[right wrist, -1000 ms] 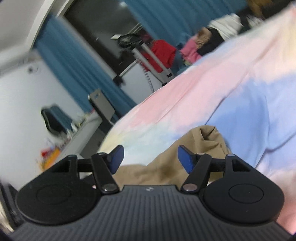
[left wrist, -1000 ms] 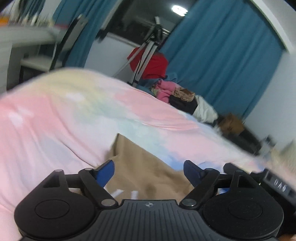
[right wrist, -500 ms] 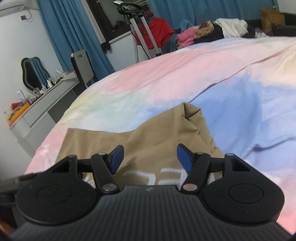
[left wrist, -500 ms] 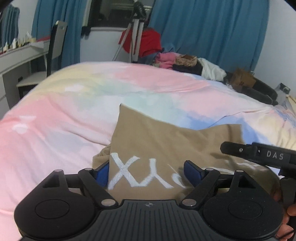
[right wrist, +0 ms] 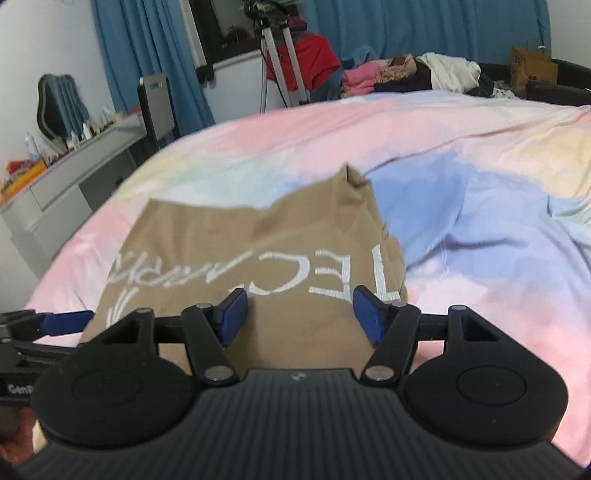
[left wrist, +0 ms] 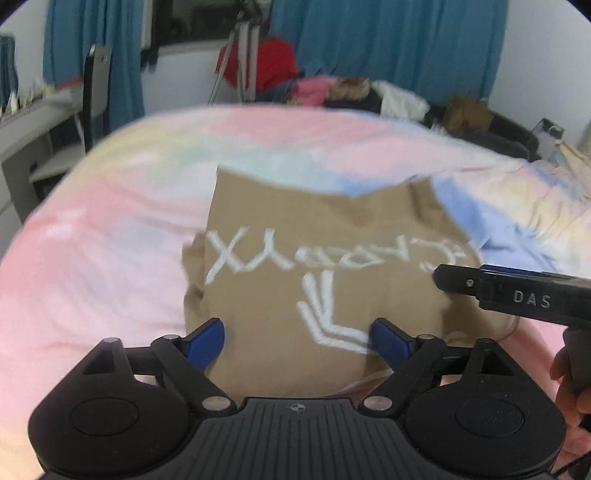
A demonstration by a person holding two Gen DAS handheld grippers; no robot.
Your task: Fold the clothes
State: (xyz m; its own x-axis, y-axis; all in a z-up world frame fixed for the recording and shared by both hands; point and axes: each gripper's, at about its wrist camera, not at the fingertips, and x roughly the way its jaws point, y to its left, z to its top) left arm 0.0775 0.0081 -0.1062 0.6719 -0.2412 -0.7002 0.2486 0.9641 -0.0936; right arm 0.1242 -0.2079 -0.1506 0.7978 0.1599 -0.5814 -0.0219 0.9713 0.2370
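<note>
Clothes for folding here come down to one tan garment [left wrist: 325, 266] with white lettering, lying on the bed [left wrist: 92, 258] right in front of both my tongs. My left tongs [left wrist: 297, 341] stand wide, their blue fingertips [left wrist: 205, 341] spread apart over the near edge of the cloth and gripping nothing. My right tongs [right wrist: 299, 314] are just as wide, hanging over the same garment near the letters on its right side, also with nothing between the pads. In the left wrist view the right tongs reach in from the right edge, low over the cloth. In the right wrist view the left tongs show at the lower left, beside the garment's near corner.

The garment looks partly folded: its far edge runs straight on the left and rises to a bunched peak [right wrist: 352, 181] on the right. Around it spreads the pastel sheet of pink, blue and yellow. Beyond the bed a heap of clothes [right wrist: 413, 74] lies at the far side, with a tripod [right wrist: 277, 59] and something red [right wrist: 314, 59] by blue curtains [right wrist: 424, 26]. A chair [right wrist: 157, 103] stands at a desk [right wrist: 70, 166] on the left.
</note>
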